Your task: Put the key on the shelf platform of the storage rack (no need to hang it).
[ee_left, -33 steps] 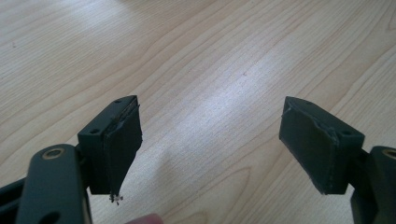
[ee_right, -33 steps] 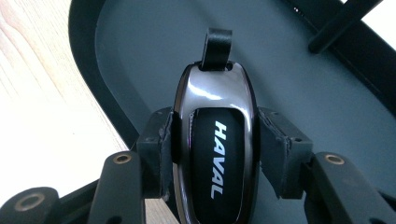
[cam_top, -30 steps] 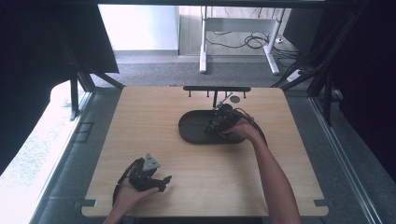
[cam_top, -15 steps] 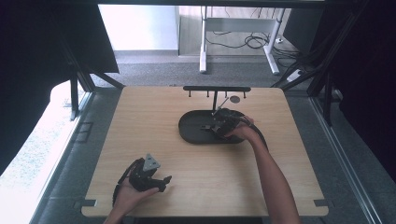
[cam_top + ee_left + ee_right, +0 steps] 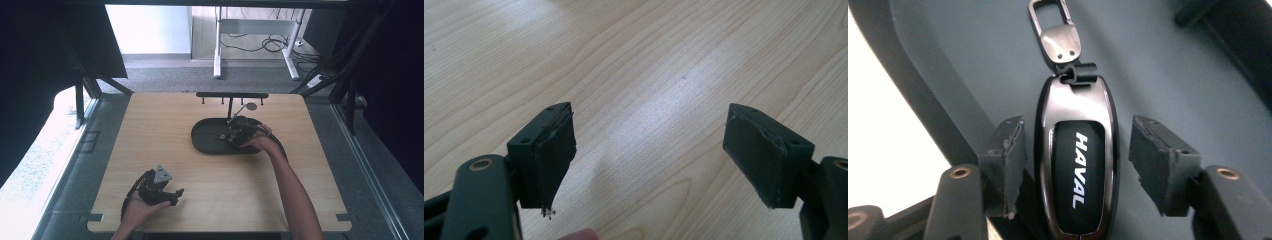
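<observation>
1. My right tool (image 5: pixel 1075 165) has just been opening; its jaws stand clear either side of the glossy metal key fob (image 5: pixel 1078 160), lettered "HAVAL".
2. Fob lies in the dark oval tray (image 5: pixel 205 140).
3. My left tool (image 5: pixel 649 155) is released over the woodgrain desk (image 5: pixel 664 75).

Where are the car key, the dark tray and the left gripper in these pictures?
car key (image 5: pixel 1079 165): right gripper view, on the black panel with the HAVAL lettering.
dark tray (image 5: pixel 205 140): high view, on its bare left part.
left gripper (image 5: pixel 649 160): left gripper view, midway between its open fingertips.
</observation>
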